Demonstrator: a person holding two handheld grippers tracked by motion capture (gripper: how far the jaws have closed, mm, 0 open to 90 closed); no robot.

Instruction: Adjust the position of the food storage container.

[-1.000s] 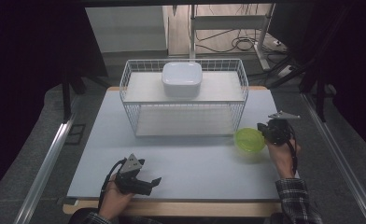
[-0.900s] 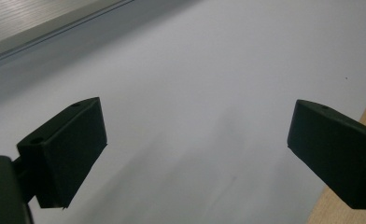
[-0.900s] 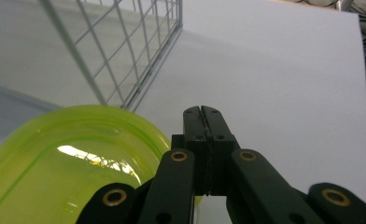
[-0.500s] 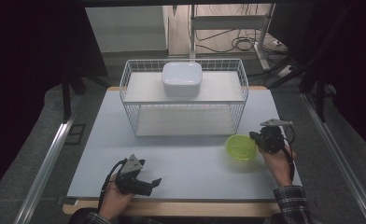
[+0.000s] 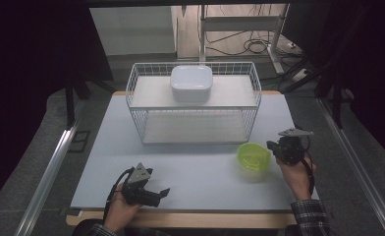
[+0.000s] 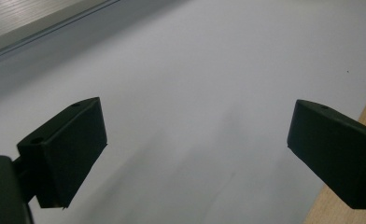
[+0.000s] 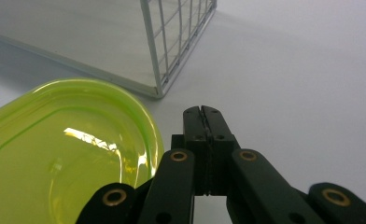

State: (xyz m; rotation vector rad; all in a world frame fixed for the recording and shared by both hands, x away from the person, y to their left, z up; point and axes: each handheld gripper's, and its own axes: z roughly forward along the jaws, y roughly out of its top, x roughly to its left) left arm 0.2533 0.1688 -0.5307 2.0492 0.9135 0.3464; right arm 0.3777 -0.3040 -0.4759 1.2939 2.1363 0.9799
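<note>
Jaws of the right gripper (image 7: 203, 112) are clenched on nothing, just at three o'clock of the translucent lime-green plastic bowl (image 5: 253, 156), which sits on the pale grey table mat (image 5: 195, 162). Left gripper (image 6: 195, 144) stands released, at seven o'clock.

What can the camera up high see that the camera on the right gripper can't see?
High view alone: the white dish on top of the wire rack, the left gripper with open jaws, and both of the person's hands. Right gripper view alone: close up, the right gripper has its jaws pressed together, empty, beside the green bowl. Shared: the green bowl, the wire rack, the right gripper and the white table.
</note>
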